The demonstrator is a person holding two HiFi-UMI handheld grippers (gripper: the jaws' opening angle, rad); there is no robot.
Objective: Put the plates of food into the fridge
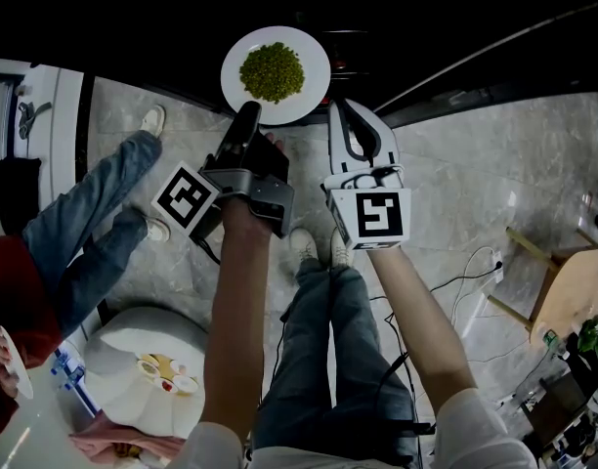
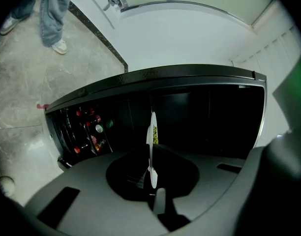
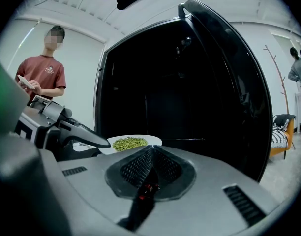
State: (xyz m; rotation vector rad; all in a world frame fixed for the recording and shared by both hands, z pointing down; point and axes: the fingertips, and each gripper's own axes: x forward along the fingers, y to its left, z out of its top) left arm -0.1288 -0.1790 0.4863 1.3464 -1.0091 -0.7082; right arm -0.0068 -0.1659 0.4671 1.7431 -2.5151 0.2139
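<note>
The left tongs point(image 1: 250, 113) are gripping the near rim of the plate of peas point(image 1: 242, 57), which is lying level, face up, reaching ahead toward the dark fridge point(image 3: 190, 92). The right tongs point(image 1: 346, 113) are hovering just right of it, pressed together and empty.

We reach forward: our left gripper point(image 1: 248, 115) clamps the plate point(image 1: 238, 52) rim; our right gripper point(image 1: 338, 108) beside it is closed, empty.

The fridge point(image 3: 180, 92) interior is too dark to make out shelves. The left hand-held gripper point(image 1: 249, 114) hides the plate's point(image 1: 317, 71) near rim. Items point(image 2: 90, 132) in the door rack are too small to identify. The picture's edge cuts off a bystander point(image 1: 84, 223).
</note>
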